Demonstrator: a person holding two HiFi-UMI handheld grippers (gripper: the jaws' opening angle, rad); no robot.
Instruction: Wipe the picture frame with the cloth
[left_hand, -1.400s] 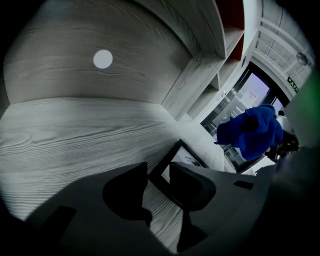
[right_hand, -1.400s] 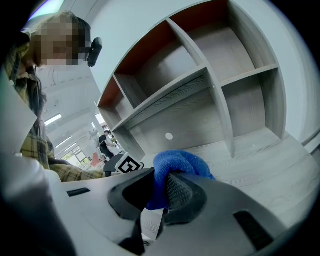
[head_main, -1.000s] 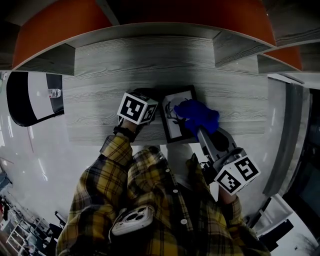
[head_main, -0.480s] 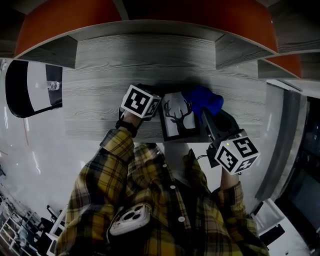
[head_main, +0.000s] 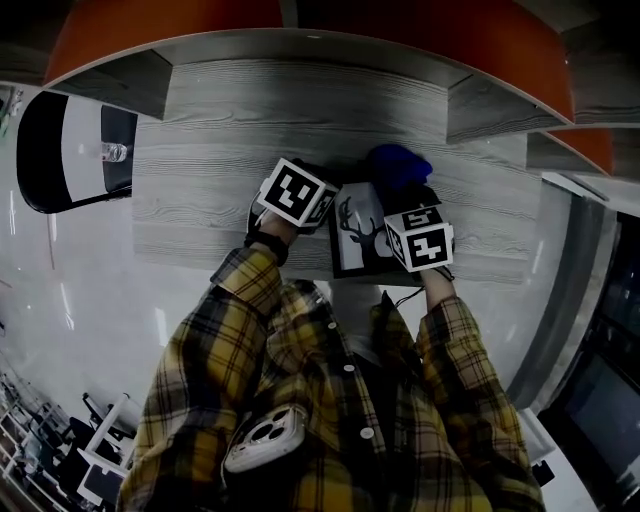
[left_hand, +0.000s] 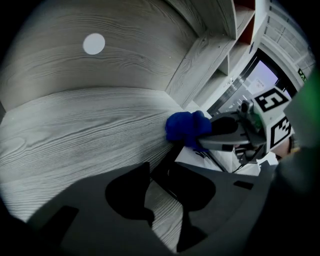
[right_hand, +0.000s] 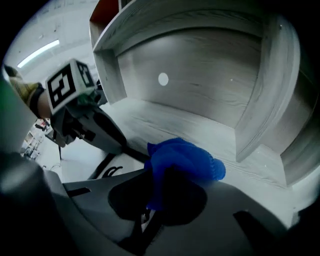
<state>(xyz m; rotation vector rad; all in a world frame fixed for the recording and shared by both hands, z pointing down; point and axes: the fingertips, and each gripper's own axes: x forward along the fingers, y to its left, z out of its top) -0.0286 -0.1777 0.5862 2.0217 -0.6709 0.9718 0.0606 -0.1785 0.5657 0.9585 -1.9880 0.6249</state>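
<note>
Two grippers meet at the picture frame, which lies near the front edge of the grey wood-grain table.

At left, your left gripper sits against the frame's left side. The head view hides its jaws under the marker cube. Only the left gripper view shows that gripper drawn to a narrow gap, with the frame's black border pinched between the tips.

At centre, the head view alone gives the deer silhouette on the white print. Each gripper view catches only a slice of the frame.

At right, the blue cloth is bunched at the frame's far edge. Your right gripper is clamped on it, and the right gripper view shows that gripper with the wad of cloth filling its jaws.

Both gripper views show a white disc on the back panel, out of the head view's sight. The head view shows your plaid sleeves and a phone at your chest.
</note>
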